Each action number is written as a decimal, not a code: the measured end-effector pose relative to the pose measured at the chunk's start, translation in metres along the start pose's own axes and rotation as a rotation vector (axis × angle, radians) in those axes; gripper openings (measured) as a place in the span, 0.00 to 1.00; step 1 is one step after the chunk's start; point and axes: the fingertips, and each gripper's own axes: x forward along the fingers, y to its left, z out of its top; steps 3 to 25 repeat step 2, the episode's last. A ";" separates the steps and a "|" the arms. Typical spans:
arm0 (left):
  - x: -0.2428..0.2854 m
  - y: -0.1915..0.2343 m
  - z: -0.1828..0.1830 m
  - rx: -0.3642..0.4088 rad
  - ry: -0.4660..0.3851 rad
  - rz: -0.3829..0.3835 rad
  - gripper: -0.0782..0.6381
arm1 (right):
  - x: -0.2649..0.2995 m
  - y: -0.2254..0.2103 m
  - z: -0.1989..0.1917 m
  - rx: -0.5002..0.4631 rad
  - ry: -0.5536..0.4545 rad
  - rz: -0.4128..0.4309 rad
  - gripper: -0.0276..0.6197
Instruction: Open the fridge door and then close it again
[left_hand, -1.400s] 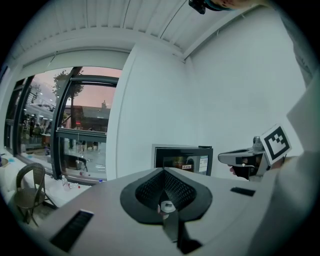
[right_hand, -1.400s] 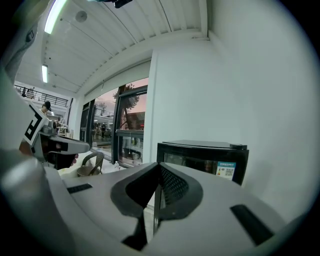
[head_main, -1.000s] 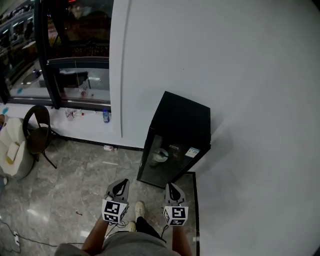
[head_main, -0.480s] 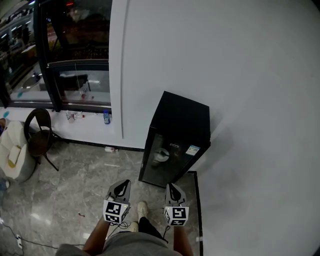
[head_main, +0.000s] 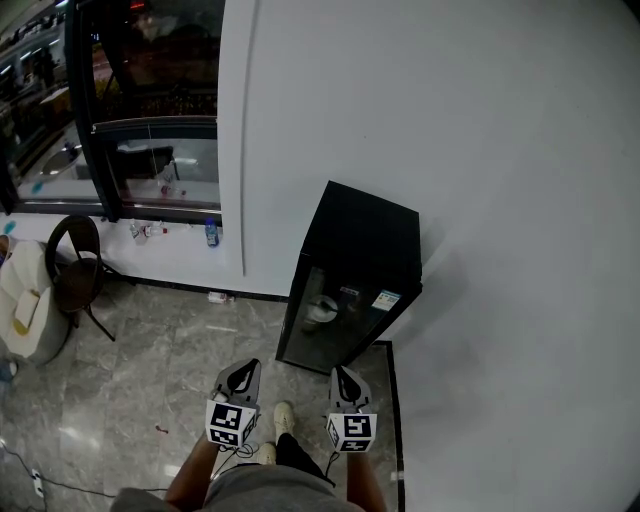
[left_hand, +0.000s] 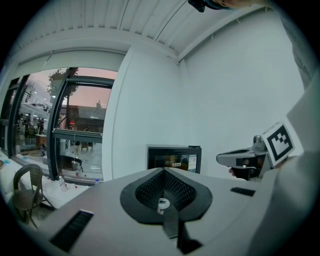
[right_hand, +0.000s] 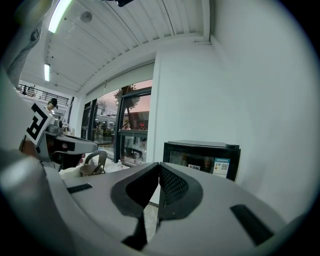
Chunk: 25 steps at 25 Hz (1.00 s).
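A small black fridge (head_main: 358, 280) with a glass door stands against the white wall, its door closed; it also shows in the left gripper view (left_hand: 173, 158) and in the right gripper view (right_hand: 202, 158). My left gripper (head_main: 241, 377) hangs well short of it, over the floor, jaws shut with nothing between them. My right gripper (head_main: 345, 381) is beside it, nearer the fridge's front right corner, jaws likewise shut and empty. From the left gripper view the right gripper (left_hand: 245, 159) appears at the right. Both point roughly level toward the fridge.
A tall dark-framed window (head_main: 150, 110) fills the far left wall, with small bottles (head_main: 211, 232) on its sill. A dark chair (head_main: 75, 265) and a pale seat (head_main: 25, 295) stand at left. The floor is grey marble tile (head_main: 130, 380). My shoes (head_main: 280, 417) show below the grippers.
The head view has shifted slightly; both grippers and the fridge keep their places.
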 end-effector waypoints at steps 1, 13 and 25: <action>0.000 0.001 0.000 0.000 0.001 0.000 0.12 | 0.001 0.001 0.001 0.000 -0.001 0.000 0.08; 0.000 0.002 0.000 0.000 0.002 -0.001 0.12 | 0.002 0.001 0.001 0.000 -0.003 0.000 0.08; 0.000 0.002 0.000 0.000 0.002 -0.001 0.12 | 0.002 0.001 0.001 0.000 -0.003 0.000 0.08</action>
